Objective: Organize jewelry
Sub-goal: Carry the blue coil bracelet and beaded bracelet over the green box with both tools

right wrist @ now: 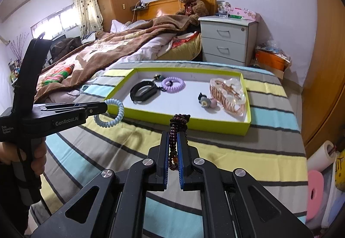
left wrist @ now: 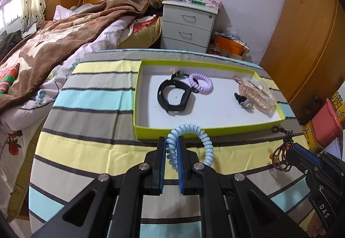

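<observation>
**2 pieces held short of the tray**

The blue coil (left wrist: pixel 202 141) is pinched in the left gripper (left wrist: pixel 171 147), hanging off its right side. The beads (right wrist: pixel 177 130) are pinched in the right gripper (right wrist: pixel 172 145). Both hover above the striped cloth (left wrist: pixel 86 147), just before the tray (left wrist: pixel 194 130), likely so each can drop among the 5 or so items inside.

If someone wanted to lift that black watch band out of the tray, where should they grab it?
Grip the black band across its near strap, coming straight down from above: it lies flat as an open loop, so one finger can drop inside and one outside.
</observation>
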The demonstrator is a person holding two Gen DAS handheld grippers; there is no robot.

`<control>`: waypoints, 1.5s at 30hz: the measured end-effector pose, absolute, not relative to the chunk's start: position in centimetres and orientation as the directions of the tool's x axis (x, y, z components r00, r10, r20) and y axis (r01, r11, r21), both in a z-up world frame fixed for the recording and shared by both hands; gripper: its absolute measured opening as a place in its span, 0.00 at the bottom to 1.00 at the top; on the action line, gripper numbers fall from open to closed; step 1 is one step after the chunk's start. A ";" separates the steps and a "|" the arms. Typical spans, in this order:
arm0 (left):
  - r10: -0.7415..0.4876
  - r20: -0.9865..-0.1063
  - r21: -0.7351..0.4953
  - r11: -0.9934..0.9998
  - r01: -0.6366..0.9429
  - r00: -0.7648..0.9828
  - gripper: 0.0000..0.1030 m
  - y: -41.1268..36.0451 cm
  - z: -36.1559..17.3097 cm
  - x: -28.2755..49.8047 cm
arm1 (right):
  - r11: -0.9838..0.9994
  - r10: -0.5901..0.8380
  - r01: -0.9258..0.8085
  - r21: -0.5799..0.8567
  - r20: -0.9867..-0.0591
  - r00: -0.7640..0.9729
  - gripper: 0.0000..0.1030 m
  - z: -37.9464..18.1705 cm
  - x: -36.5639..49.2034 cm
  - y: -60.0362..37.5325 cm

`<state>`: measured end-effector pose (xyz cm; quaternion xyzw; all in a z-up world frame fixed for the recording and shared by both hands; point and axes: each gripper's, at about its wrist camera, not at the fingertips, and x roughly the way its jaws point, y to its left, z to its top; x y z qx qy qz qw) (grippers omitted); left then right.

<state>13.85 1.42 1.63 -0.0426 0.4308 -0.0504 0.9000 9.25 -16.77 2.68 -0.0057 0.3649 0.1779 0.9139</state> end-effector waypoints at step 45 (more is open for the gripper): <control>-0.157 -0.787 -0.148 0.987 0.064 0.596 0.10 1.6 0.7 23.6 | 0.934 0.297 -0.346 0.090 -0.737 0.608 0.07 -0.2 19.3 -13.6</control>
